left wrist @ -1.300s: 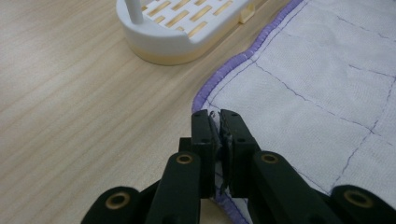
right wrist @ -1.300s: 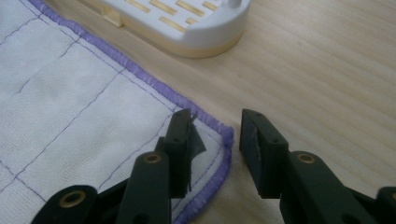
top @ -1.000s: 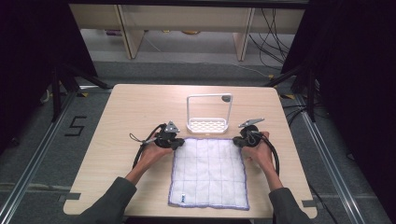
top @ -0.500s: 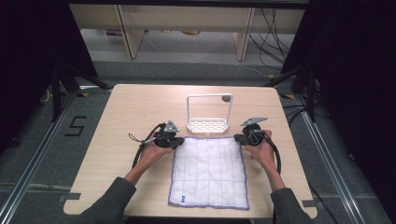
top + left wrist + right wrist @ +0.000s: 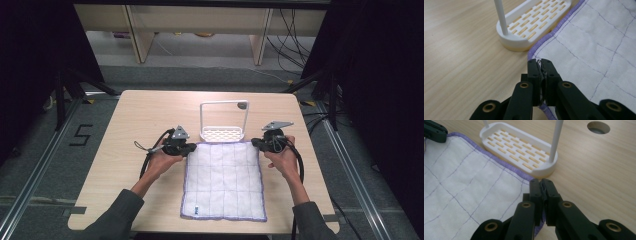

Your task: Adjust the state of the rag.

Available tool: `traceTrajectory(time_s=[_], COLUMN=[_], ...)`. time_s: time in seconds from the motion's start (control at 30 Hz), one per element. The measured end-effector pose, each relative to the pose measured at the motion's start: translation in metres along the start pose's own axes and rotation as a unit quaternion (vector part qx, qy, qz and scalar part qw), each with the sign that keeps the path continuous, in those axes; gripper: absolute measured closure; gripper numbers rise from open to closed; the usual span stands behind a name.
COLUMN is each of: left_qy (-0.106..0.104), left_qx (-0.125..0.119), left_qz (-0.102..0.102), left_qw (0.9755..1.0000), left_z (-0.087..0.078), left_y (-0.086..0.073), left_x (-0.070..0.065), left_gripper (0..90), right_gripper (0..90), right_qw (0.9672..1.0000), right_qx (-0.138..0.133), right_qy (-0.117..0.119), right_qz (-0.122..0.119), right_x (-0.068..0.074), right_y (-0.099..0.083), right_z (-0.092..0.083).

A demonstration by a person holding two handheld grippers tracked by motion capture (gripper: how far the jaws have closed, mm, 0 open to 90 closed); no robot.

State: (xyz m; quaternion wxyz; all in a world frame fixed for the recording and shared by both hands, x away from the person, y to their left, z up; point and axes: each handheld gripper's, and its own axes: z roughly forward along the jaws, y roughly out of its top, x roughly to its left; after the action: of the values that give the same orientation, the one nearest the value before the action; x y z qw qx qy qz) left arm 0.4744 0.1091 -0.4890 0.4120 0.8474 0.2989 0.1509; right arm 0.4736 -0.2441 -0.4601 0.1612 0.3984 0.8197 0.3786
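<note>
- Dark curtained room, grey floor, pale shelving at the back; light wood counter (image 5: 125, 130) in the middle with a round hole near its far edge (image 5: 598, 127); the person's forearms come in from the near side
- White quilted cloth (image 5: 224, 180) with purple hem, largest thing on the counter; lies flat and spread in front of the person, far edge touching or just beside the rack base, near edge close to the counter's near edge; small blue tag at the near left corner
- White slotted rack (image 5: 223, 133) with tall hoop handle, upright just behind the cloth's far edge; empty
- Change since a second ago: cloth looks the same, flat; left hand about where it was; right hand has come up a little at the far right corner; I judge both corners are now pinched and the lift for a fold toward the near edge is starting, right side first
- Left gripper (image 5: 184, 147) at the cloth's far left corner; fingers (image 5: 534, 72) clamped nearly together, a sliver of purple hem and white cloth pinched between them in the left gripper view
- Right gripper (image 5: 260, 143) at the far right corner; fingers (image 5: 535, 191) likewise pressed almost together, tips over the hem just beside the rack's end; hem edge appears caught between them, hard to tell how much
- Risk, my read: thin pinch on the right could slip; rack stands near enough to get nudged as the corners rise
</note>
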Motion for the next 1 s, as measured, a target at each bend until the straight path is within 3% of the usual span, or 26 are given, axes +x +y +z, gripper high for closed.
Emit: traceTrajectory(time_s=[0.17,0.2,0.33,0.43,0.47,0.73,0.9,1.0], left_qy=[0.004,0.003,-0.001,0.002,0.001,0.003,0.004,0.002], left_qx=[-0.008,-0.013,-0.016,-0.018,-0.023,-0.036,-0.049,-0.063], left_qz=[0.001,-0.001,-0.002,0.000,-0.003,0.002,0.007,0.014], left_qw=[1.0000,0.9999,0.9999,0.9998,0.9997,0.9993,0.9988,0.9979], left_z=[-0.005,-0.006,-0.008,-0.009,-0.010,-0.017,-0.025,-0.033], left_y=[0.004,0.005,0.006,0.007,0.008,0.014,0.019,0.024], left_x=[0.000,0.001,0.002,0.002,0.002,-0.001,-0.002,-0.007], left_gripper=[86.3,86.2,86.2,86.3,86.2,86.2,86.2,86.2], right_gripper=[87.6,87.6,87.6,87.6,87.6,87.7,87.7,87.7], right_qw=[0.9998,0.9999,0.9997,0.9992,0.9995,0.9988,0.9982,0.9975], right_qx=[-0.013,-0.014,-0.023,-0.039,-0.031,-0.049,-0.058,-0.070], right_qy=[0.000,0.003,0.005,0.001,0.001,0.003,0.010,0.004], right_qz=[0.012,-0.001,0.009,-0.001,0.001,-0.004,0.010,-0.004], right_x=[0.002,0.000,0.000,0.000,0.000,-0.001,0.001,0.002], right_y=[0.003,0.005,0.008,0.008,0.009,0.013,0.013,0.016], right_z=[-0.005,-0.009,-0.015,-0.017,-0.019,-0.026,-0.031,-0.039])
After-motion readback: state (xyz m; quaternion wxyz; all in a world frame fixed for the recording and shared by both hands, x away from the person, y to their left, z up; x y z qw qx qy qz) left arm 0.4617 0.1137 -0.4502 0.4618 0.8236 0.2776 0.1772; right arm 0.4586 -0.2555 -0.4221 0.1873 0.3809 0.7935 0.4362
